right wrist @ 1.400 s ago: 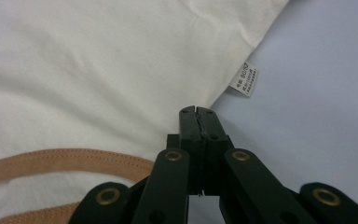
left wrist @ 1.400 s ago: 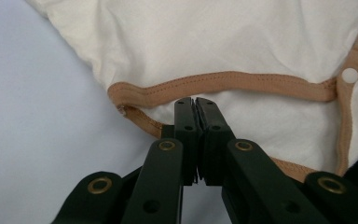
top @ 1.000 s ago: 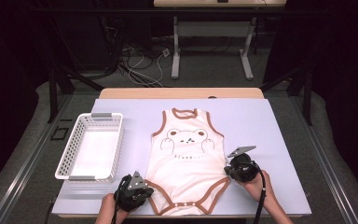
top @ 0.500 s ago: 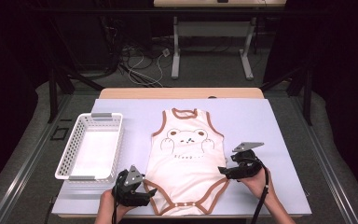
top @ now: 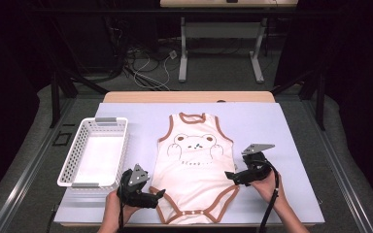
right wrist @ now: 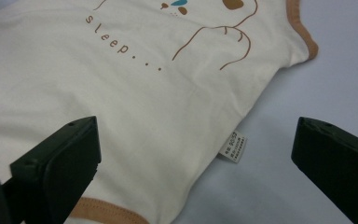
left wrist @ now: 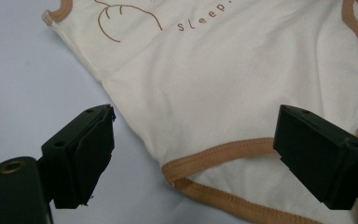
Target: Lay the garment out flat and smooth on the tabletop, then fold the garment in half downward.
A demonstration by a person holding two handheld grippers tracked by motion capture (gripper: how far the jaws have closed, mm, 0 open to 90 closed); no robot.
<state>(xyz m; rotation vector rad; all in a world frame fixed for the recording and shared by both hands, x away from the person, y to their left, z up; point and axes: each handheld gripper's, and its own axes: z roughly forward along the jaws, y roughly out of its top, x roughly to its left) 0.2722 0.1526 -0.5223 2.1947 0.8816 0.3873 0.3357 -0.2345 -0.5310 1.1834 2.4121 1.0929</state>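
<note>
While the cream bodysuit (top: 194,174) lies flat on the lilac mat (top: 291,131), both grippers flank its lower end. Left gripper (top: 161,194) and right gripper (top: 228,175) have just been opening; jaws spread, pinching nothing

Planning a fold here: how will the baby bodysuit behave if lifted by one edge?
The bodysuit looks like thin, soft cloth lying flat, so it would probably droop and fold limply. It likely weighs little. On the smooth mat a push may slide or bunch it.

This looks like a lab or recording studio: dark curtained surroundings, a tabletop (top: 291,126) covered in a plain lilac sheet, loose cables (top: 145,68) on the grey floor beyond it, and a metal-legged desk (top: 221,48) standing farther back.
</note>
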